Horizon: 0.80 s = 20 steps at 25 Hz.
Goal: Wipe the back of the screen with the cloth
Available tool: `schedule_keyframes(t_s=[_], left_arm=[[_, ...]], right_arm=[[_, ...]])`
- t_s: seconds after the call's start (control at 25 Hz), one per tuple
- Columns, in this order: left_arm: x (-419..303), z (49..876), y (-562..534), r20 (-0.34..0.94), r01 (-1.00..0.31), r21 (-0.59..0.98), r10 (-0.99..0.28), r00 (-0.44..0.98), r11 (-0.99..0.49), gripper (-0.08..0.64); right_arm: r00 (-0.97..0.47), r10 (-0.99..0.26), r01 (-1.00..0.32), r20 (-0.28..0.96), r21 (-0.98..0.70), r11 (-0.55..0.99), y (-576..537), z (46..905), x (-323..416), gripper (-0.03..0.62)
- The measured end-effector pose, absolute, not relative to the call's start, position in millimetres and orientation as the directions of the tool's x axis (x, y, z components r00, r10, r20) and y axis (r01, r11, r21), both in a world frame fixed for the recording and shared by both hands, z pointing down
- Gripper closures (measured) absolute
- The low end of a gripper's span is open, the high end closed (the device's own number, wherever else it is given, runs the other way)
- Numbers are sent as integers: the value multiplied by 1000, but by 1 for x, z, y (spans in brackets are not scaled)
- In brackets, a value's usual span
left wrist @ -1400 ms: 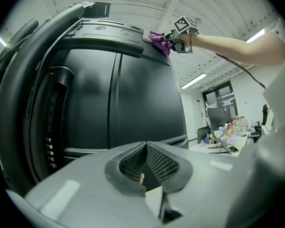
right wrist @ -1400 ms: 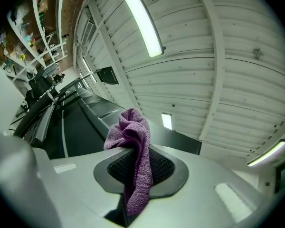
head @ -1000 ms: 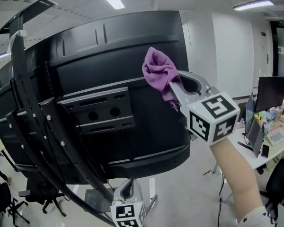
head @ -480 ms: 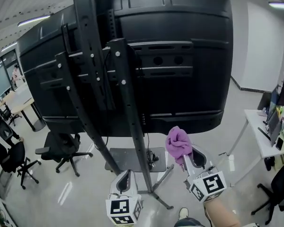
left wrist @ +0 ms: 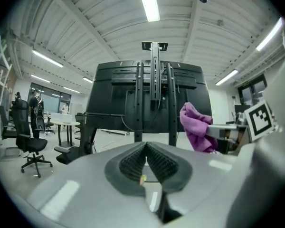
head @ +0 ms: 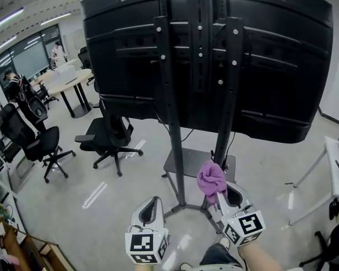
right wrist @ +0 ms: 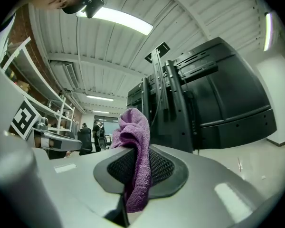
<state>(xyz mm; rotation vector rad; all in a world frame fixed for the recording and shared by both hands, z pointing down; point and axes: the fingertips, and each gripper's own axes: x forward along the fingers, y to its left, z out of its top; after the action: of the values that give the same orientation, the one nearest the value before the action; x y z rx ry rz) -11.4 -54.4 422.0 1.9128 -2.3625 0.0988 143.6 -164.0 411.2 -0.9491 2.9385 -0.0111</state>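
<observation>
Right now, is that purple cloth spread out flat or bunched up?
Bunched up: the cloth is a crumpled wad pinched between the shut right tongs, clear of the screen.

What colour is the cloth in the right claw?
Purple, clearest in the right gripper view, where the cloth is pinched in the right claw.

Right claw tight on the purple cloth, back of the black screen and stand beyond.

Fuzzy purple cloth; matt black plastic screen back.
</observation>
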Motion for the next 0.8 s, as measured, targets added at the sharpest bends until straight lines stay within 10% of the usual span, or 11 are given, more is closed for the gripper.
schedule_keyframes(t_s=[0.4,0.8], left_arm=[[-130,433,-9,154,-924,83,-920,-359,374,552],[-304,420,-52,127,-923,67,-921,-369,379,552]], right_arm=[[-918,-393,-394,-48,14,919,-141,401,-4,535],[-869,-480,-484,-121,12,875,-225,374,-213,535]])
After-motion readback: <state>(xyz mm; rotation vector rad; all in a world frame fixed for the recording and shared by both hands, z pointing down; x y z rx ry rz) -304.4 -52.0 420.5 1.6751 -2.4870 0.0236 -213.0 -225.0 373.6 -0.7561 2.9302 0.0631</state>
